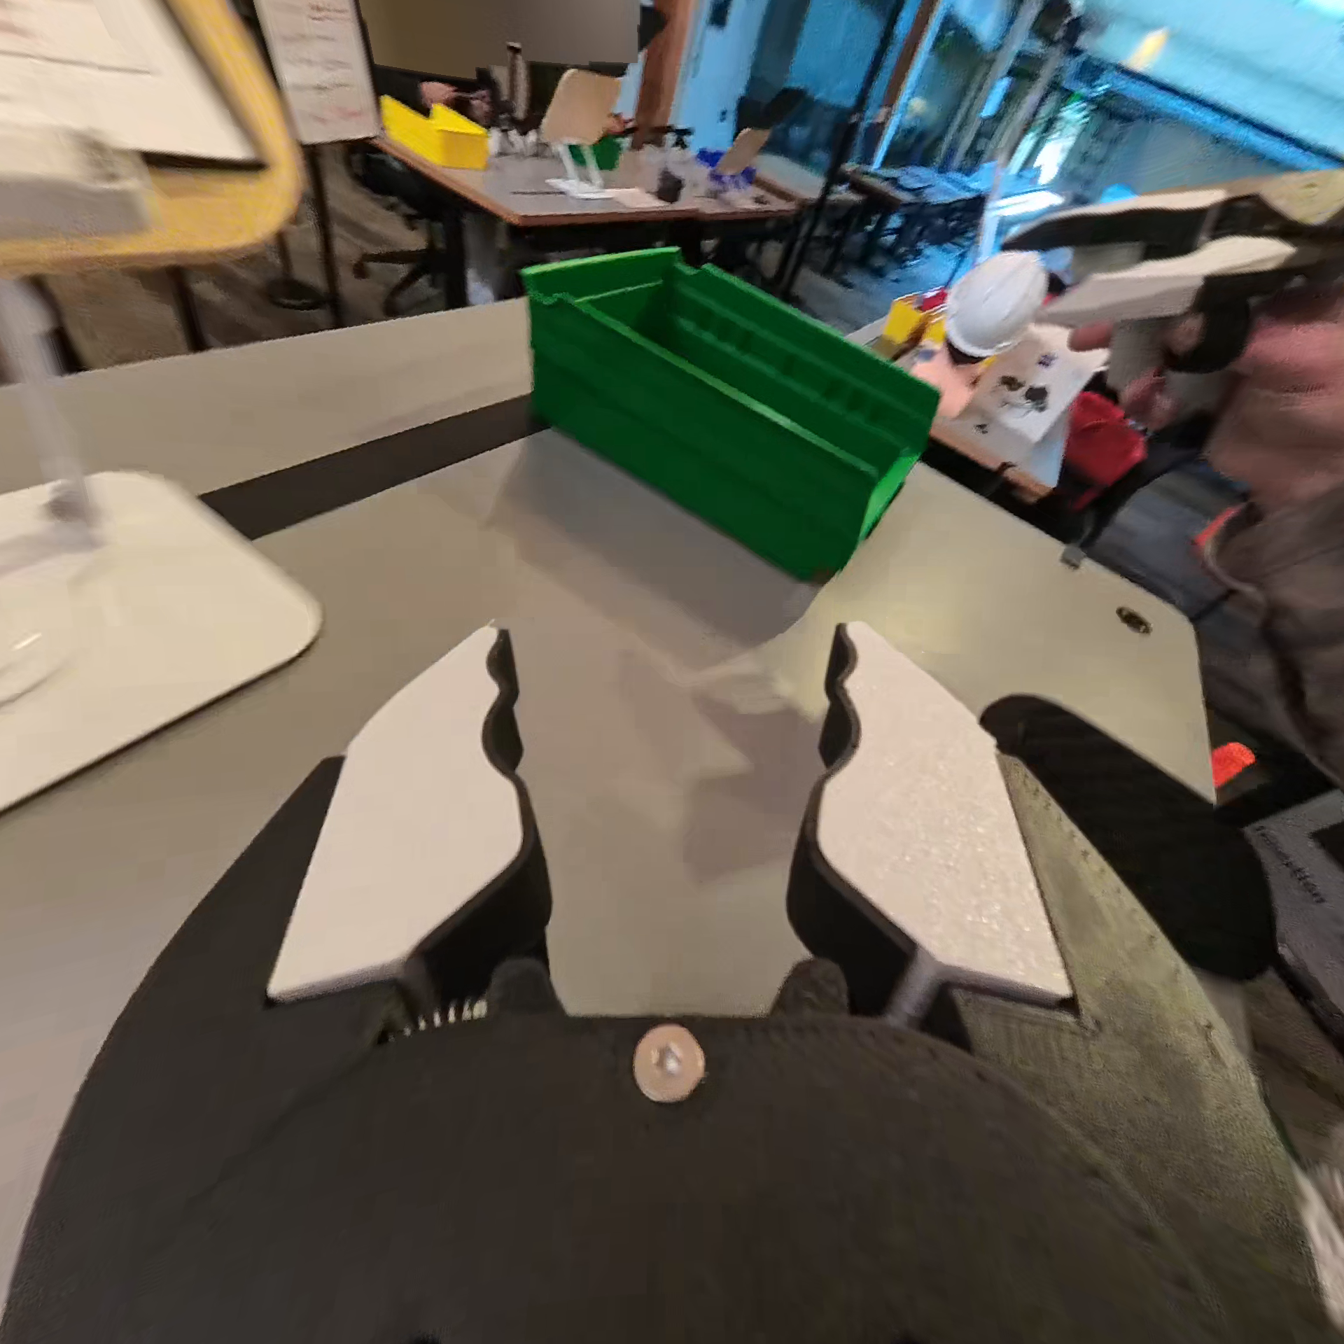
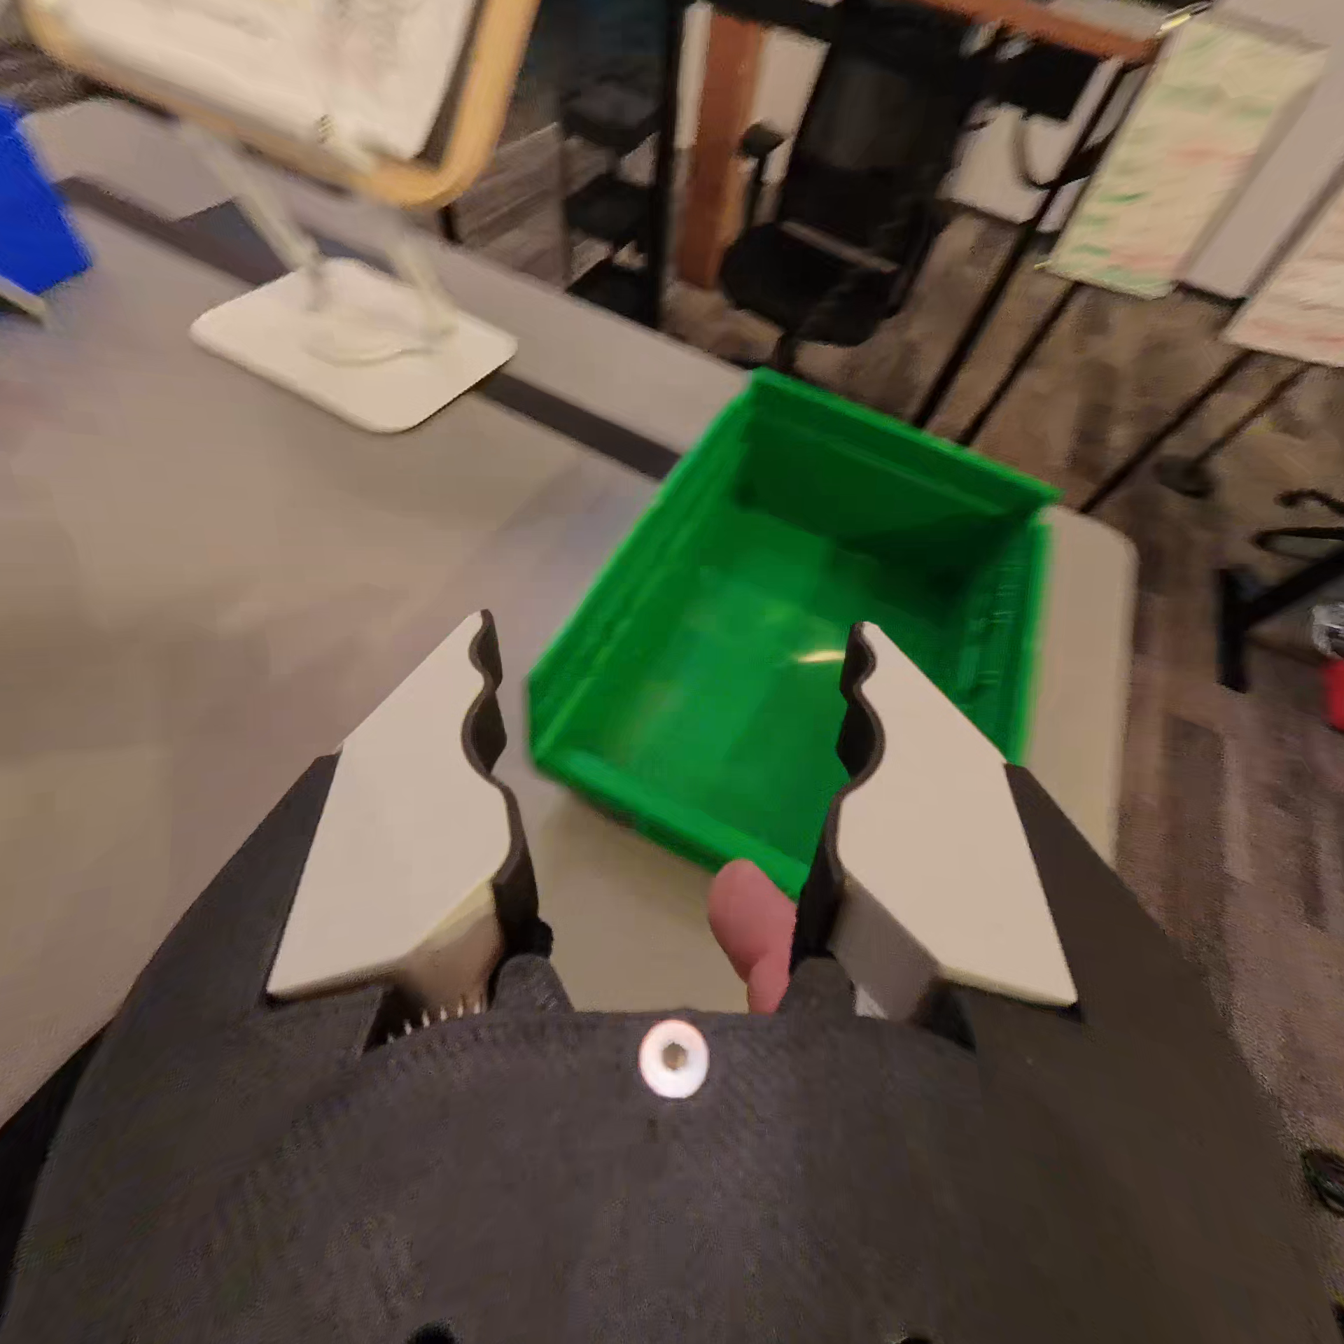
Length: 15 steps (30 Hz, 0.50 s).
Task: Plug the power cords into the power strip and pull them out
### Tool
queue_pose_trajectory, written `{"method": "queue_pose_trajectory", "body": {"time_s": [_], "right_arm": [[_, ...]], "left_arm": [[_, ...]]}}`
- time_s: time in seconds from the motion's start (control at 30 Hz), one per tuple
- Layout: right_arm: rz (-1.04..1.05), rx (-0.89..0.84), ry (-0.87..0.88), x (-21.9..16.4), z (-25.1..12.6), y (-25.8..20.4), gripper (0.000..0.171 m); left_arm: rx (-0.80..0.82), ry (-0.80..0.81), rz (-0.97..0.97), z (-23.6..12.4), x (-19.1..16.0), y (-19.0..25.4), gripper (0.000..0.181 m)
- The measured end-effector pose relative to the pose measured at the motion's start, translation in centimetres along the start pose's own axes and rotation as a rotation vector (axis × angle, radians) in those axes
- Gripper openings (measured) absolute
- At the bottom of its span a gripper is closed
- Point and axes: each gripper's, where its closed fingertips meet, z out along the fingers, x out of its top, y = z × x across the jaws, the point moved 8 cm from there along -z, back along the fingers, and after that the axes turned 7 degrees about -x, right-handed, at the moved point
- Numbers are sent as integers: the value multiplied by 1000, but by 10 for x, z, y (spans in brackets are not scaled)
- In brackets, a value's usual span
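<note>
**Both tongs empty, no cord or strip in view**

The left tongs (image 1: 669, 654) are held low over the grey worktop (image 1: 407, 604), spread wide, with nothing gripped and only bare surface seen between the fingers. The right tongs (image 2: 673, 640) are likewise spread wide and empty, held above the near end of a green bin (image 2: 785, 654), whose floor appears bare. A fingertip (image 2: 753, 931) of the person is seen just inside the right finger, presumably where the handle is gripped.

Neither power cords nor a power strip can be found in either view; their place cannot be told. The bin is set near the worktop's far corner, probably as a container for the task's things, though that is only a judgement. A white stand base (image 2: 356, 345) is set on the worktop to the left, well apart from the bin. Both views are smeared by motion, so a transit or idle pose is suggested rather than a grasp.
</note>
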Motion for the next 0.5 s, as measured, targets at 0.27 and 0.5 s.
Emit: {"method": "queue_pose_trajectory", "body": {"time_s": [0.27,0.5], "right_arm": [[-86,271,-51,-41,33,-140,106],[-178,174,-94,-95,53,-165,115]], "left_arm": [[212,-171,123,-137,-62,-5,77],[71,-272,212,-166,-111,-11,70]]}}
